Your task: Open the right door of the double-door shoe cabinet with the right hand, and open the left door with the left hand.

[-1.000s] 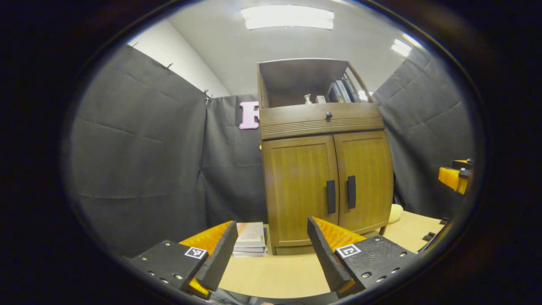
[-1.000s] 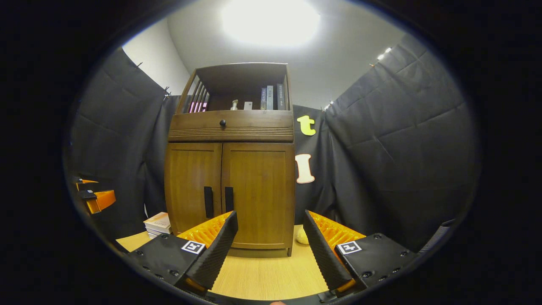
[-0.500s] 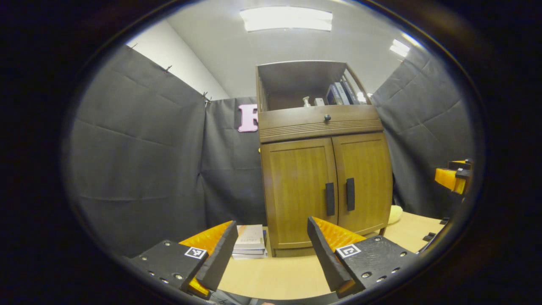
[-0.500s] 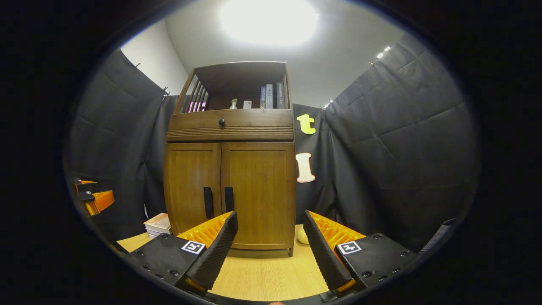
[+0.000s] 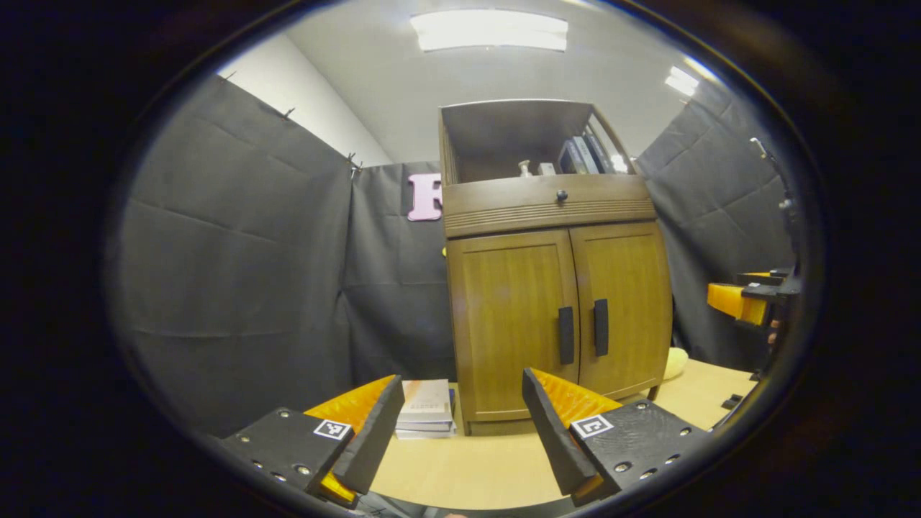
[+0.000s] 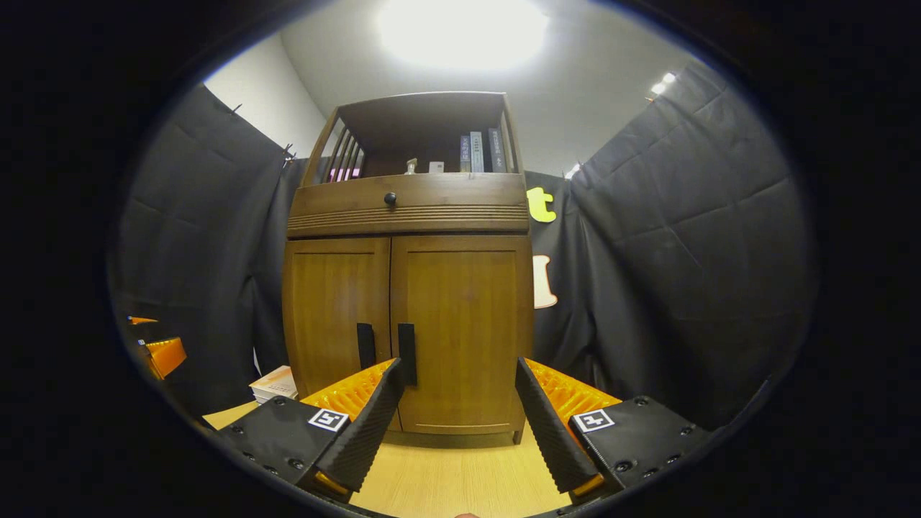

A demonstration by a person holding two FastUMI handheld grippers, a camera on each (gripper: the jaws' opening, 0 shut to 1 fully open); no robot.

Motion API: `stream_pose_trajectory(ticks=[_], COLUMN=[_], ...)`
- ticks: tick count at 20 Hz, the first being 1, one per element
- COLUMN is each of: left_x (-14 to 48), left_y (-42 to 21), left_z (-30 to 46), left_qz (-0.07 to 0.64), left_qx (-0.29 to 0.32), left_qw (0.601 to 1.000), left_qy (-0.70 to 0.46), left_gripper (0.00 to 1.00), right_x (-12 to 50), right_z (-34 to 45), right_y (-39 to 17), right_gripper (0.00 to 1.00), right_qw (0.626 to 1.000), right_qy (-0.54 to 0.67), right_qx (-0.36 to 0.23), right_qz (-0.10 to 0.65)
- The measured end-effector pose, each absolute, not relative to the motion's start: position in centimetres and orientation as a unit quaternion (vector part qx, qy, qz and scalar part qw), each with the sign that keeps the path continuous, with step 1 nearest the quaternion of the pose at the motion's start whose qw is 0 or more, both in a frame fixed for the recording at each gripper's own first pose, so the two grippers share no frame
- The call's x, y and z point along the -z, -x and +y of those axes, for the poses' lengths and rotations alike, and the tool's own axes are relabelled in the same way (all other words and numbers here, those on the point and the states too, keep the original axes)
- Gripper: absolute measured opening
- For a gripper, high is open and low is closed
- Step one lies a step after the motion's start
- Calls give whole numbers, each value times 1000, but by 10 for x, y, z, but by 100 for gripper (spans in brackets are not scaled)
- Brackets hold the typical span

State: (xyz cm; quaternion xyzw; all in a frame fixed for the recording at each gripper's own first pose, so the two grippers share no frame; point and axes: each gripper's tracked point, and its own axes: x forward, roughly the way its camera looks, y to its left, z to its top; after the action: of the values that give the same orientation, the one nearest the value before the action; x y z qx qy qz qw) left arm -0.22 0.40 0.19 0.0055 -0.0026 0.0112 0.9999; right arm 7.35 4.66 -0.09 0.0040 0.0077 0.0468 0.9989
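In the left gripper view, the left tool [image 5: 460,424] gapes empty at 6 o'clock over the tabletop [image 5: 460,467], with books [image 5: 426,410] stacked at 7 o'clock of the cabinet [image 5: 554,288], whose left door [image 5: 511,316] and right door [image 5: 626,302] are both closed. In the right gripper view, the right tool [image 6: 459,421] is likewise spread wide and empty at 6 o'clock, near the cabinet, its left finger [image 6: 363,428] overlapping the foot of the right handle [image 6: 407,352] beside the left handle [image 6: 365,345].
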Motion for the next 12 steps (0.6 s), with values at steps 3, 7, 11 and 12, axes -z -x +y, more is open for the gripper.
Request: stream_pose_trajectory(ticks=[3, 7, 11, 12], left_x=[-2, 2, 1, 1], left_y=[0, -4, -3, -4], left_z=[6, 10, 11, 11], left_qz=[0, 1, 2, 3], left_qx=[-20, -32, -46, -49], left_qw=[1000, 999, 999, 999], left_qy=[-3, -6, -13, -13], left_gripper=[96, 96, 96, 96], right_x=[3, 4, 13, 16], right_z=[57, 72, 84, 86], right_y=[-94, -128, -162, -170], right_gripper=[98, 97, 98, 98], right_qw=[998, 998, 997, 997], right_qy=[-3, -3, -10, -10], right_qx=[-59, -69, -77, -79], right_qz=[7, 6, 10, 13])
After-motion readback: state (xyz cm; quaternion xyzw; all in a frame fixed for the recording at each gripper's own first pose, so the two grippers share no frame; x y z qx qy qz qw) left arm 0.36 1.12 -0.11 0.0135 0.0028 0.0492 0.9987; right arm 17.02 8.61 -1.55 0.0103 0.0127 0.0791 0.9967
